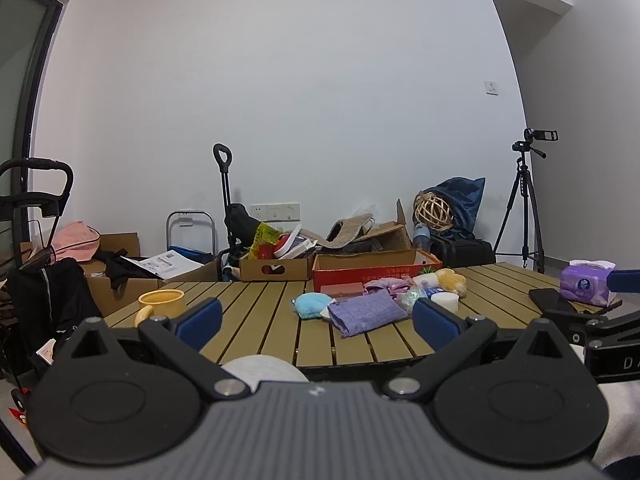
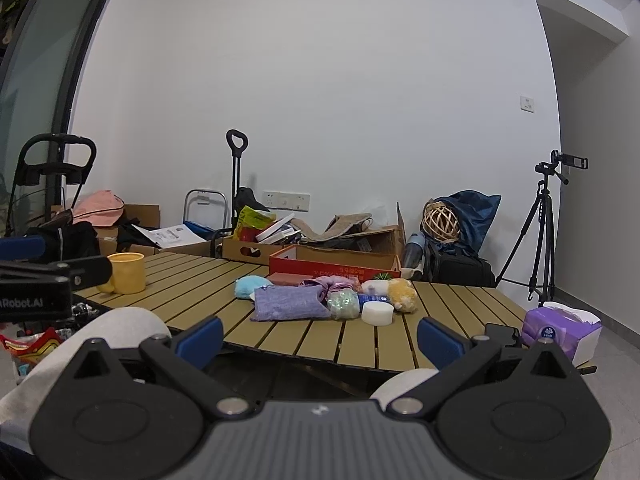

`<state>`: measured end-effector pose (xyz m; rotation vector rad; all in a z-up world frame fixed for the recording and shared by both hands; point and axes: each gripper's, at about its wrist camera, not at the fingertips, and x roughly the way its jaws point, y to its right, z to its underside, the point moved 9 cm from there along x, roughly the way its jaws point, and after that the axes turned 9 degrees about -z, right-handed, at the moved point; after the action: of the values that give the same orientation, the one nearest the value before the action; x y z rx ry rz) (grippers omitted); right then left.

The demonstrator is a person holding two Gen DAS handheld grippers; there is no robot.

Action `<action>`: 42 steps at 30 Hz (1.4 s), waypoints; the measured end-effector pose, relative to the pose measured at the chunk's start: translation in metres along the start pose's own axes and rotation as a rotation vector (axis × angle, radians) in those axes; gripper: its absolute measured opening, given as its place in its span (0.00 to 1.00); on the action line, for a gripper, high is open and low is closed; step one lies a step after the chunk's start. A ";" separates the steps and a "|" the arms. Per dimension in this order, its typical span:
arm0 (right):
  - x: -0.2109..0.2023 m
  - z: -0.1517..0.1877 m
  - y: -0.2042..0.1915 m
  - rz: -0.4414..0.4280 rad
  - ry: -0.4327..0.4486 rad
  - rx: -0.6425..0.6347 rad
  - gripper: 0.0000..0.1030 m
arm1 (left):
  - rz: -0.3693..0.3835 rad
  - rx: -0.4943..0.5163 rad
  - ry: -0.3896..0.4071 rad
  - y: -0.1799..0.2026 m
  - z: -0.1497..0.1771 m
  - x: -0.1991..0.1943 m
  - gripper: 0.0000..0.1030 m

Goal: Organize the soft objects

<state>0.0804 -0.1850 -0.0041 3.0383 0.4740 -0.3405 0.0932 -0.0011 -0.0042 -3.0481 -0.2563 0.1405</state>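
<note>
A cluster of soft things lies mid-table: a purple cloth pouch [image 1: 366, 312] [image 2: 290, 303], a light blue plush [image 1: 313, 305] [image 2: 249, 286], a pink cloth [image 1: 386, 285] [image 2: 332, 282], a yellow plush [image 1: 451, 281] [image 2: 402, 291], a glittery green ball [image 2: 343, 303] and a white round sponge [image 1: 445, 301] [image 2: 377, 313]. A red cardboard box [image 1: 372, 270] [image 2: 334, 264] stands open behind them. My left gripper [image 1: 318, 322] is open and empty at the table's near edge. My right gripper [image 2: 320, 338] is open and empty, also short of the table.
A yellow mug [image 1: 160, 305] [image 2: 126, 273] stands at the table's left. A purple tissue pack [image 1: 586, 284] [image 2: 560, 330] and a black phone [image 1: 552, 300] lie at the right. The slatted table [image 1: 260, 320] ends just ahead. Boxes, bags and a tripod [image 1: 524, 208] crowd the floor behind.
</note>
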 end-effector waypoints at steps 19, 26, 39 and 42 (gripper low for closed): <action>0.002 -0.001 -0.001 -0.015 -0.014 -0.018 1.00 | 0.005 0.000 -0.027 0.001 0.006 0.000 1.00; 0.003 0.000 0.001 -0.010 -0.019 -0.009 1.00 | 0.003 0.001 -0.030 0.002 0.007 -0.001 1.00; 0.003 -0.002 0.002 -0.008 -0.004 -0.003 1.00 | 0.007 -0.010 -0.013 0.001 0.006 -0.002 1.00; 0.001 -0.002 0.007 0.006 0.008 0.013 1.00 | 0.004 -0.014 -0.007 -0.001 0.005 -0.003 1.00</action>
<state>0.0836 -0.1914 -0.0018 3.0546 0.4655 -0.3322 0.0898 -0.0004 -0.0091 -3.0630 -0.2532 0.1504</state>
